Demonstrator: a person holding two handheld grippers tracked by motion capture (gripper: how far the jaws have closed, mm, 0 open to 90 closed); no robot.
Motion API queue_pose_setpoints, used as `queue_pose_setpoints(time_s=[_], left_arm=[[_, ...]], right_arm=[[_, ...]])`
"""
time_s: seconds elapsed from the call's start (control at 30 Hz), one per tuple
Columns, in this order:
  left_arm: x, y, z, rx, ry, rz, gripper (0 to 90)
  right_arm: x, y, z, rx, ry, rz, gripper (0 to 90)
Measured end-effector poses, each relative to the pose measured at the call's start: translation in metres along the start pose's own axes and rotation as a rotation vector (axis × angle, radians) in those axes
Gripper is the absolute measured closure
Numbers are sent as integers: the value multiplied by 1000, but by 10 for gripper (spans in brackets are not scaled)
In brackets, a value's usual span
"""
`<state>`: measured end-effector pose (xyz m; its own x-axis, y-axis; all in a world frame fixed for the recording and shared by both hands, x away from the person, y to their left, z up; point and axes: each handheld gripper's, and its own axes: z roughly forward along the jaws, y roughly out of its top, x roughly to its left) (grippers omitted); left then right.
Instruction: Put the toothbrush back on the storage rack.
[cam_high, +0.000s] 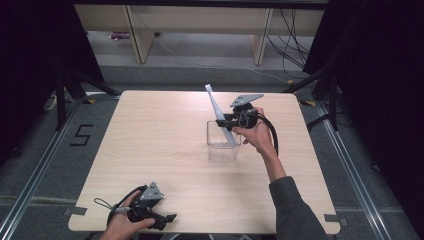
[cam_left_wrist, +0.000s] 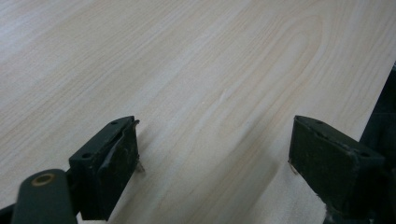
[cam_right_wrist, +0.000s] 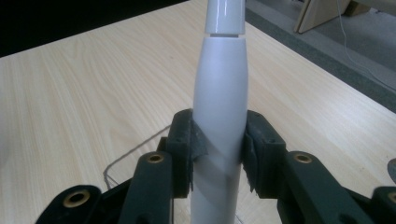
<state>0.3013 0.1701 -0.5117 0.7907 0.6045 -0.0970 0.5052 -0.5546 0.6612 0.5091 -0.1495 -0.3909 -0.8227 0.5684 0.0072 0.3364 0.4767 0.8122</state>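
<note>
Two grippers on one wooden table (cam_high: 165, 135).

High view: right gripper (cam_high: 223, 121) held above the table's middle, over a clear box (cam_high: 223, 148). Its jaws clamp a long white handle (cam_high: 218, 111), toothbrush-like; what sits at the top end is too small to tell. Handle tilted, upper end leaning away towards the far-left, lower end inside the box. Whether the tip touches the box floor cannot be told. Grey plate on top of the gripper, black cable looping past the wrist. Left gripper (cam_high: 167, 218) rests at the near edge of the table, left of centre, well apart from the box, jaws pointing right.

Left gripper view: left gripper (cam_left_wrist: 215, 154) spread wide, nothing between the jaws, bare wood grain beneath.

Right gripper view: right gripper (cam_right_wrist: 218, 149) closed on the handle (cam_right_wrist: 220, 93), pads pressing both sides of its thick part. Handle runs straight up the frame, a seam near the top. A box edge shows faintly under the jaws.
</note>
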Motion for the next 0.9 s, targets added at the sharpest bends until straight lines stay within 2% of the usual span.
queue_pose_setpoints(time_s=[0.07, 0.13, 0.23, 0.27, 0.33, 0.4, 0.43, 0.47, 0.53, 0.57, 0.6, 0.63, 0.7, 0.8, 0.83, 0.87, 0.9], left_arm=[[0, 0, 0, 3, -4, 1, 152], [0, 0, 0, 4, -5, 2, 151], [0, 0, 0, 3, -3, 3, 151], [0, 0, 0, 3, -4, 2, 152], [0, 0, 0, 2, -3, 0, 152], [0, 0, 0, 4, -2, 2, 152], [0, 0, 0, 3, -3, 3, 152], [0, 0, 0, 2, -5, 2, 152], [0, 0, 1, 4, -6, 3, 151], [0, 0, 0, 7, -4, 6, 152], [0, 0, 0, 3, -3, -2, 152], [0, 0, -1, 3, -2, 4, 152], [0, 0, -1, 3, -3, 0, 151], [0, 0, 0, 4, -3, 8, 152], [0, 0, 0, 4, -3, 6, 151], [0, 0, 0, 3, -3, 5, 152], [0, 0, -1, 3, -2, 4, 152]], right_arm=[[-1, -2, 3, 11, 2, -5, 662], [1, -5, 5, 21, 1, 23, 662], [1, -8, 9, 40, 2, 15, 662], [1, -8, 10, 37, -15, 3, 662], [2, -9, 12, 51, 3, 6, 662], [5, -9, 14, 69, -7, 31, 662], [4, -9, 16, 71, -7, -12, 662], [6, -9, 17, 75, -11, 9, 662], [5, -9, 19, 90, -4, -13, 662], [7, -10, 21, 78, -11, 3, 662], [8, -10, 20, 101, -13, -4, 662], [8, -11, 22, 95, -20, -9, 662], [9, -11, 23, 117, -10, -4, 662], [10, -12, 27, 127, -27, -10, 662], [10, -12, 27, 150, -19, -14, 662], [12, -13, 28, 154, -26, 17, 662], [10, -13, 28, 166, -27, -4, 662]])
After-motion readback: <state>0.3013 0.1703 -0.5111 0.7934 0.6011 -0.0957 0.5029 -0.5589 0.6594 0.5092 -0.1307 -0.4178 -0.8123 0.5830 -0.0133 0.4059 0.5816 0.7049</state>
